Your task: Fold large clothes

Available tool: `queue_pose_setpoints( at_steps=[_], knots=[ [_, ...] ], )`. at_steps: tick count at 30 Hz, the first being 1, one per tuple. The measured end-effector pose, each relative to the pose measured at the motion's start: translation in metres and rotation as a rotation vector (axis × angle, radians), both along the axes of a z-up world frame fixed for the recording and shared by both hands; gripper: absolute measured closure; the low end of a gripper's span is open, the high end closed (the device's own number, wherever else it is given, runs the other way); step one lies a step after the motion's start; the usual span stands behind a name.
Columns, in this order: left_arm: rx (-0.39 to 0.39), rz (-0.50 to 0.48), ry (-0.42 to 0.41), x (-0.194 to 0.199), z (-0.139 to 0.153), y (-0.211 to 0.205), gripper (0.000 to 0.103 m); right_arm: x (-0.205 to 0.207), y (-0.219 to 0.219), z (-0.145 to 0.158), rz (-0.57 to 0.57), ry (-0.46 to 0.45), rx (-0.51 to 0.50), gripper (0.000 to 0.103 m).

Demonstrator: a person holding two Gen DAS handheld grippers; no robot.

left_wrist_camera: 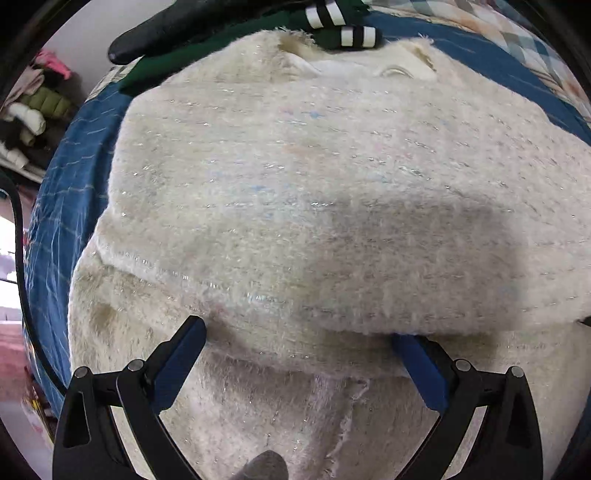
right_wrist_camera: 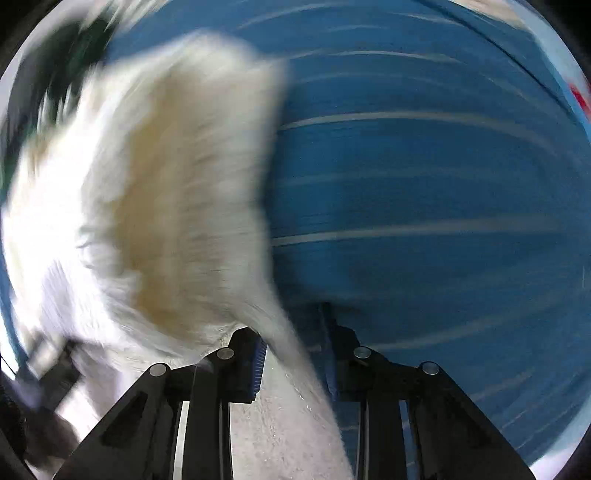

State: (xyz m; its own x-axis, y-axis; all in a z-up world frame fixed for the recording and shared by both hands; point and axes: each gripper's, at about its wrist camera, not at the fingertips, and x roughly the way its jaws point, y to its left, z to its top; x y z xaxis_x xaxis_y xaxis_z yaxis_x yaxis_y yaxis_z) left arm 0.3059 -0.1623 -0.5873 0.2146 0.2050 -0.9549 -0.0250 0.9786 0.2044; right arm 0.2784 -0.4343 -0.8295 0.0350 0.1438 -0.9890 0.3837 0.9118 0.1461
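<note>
A fluffy cream sweater (left_wrist_camera: 295,184) with glittery threads lies spread on a blue striped bedspread (left_wrist_camera: 74,177), its neckline at the far end. My left gripper (left_wrist_camera: 299,332) hangs just above a folded edge near the hem, open wide, nothing between its blue pads. In the blurred right wrist view, my right gripper (right_wrist_camera: 295,354) is shut on a fold of the same sweater (right_wrist_camera: 155,192) and holds it up over the bedspread (right_wrist_camera: 424,184).
A dark green garment with black-and-white striped cuffs (left_wrist_camera: 340,26) lies beyond the sweater's neckline. A checked blanket (left_wrist_camera: 509,33) sits at the far right. Piled clothes (left_wrist_camera: 33,110) stand off the bed to the left.
</note>
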Motion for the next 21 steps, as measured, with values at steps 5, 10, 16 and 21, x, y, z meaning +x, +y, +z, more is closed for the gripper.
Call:
queue_pose_setpoints(
  at_steps=[5, 10, 16, 21],
  knots=[
    [0.059, 0.024, -0.021, -0.004, 0.000, -0.009, 0.000, -0.026, -0.025, -0.015, -0.100, -0.047, 0.101, 0.073],
    [0.113, 0.096, -0.023, -0.017, 0.010, -0.010, 0.000, -0.018, -0.022, -0.009, 0.080, 0.006, 0.200, 0.076],
    [0.111, 0.162, -0.007, -0.043, 0.000, 0.012, 0.000, -0.012, -0.022, 0.004, 0.161, 0.078, 0.080, 0.070],
    [0.116, 0.244, 0.001, -0.085, 0.024, 0.042, 0.000, -0.029, 0.010, 0.048, 0.214, 0.090, 0.054, 0.048]
  ],
)
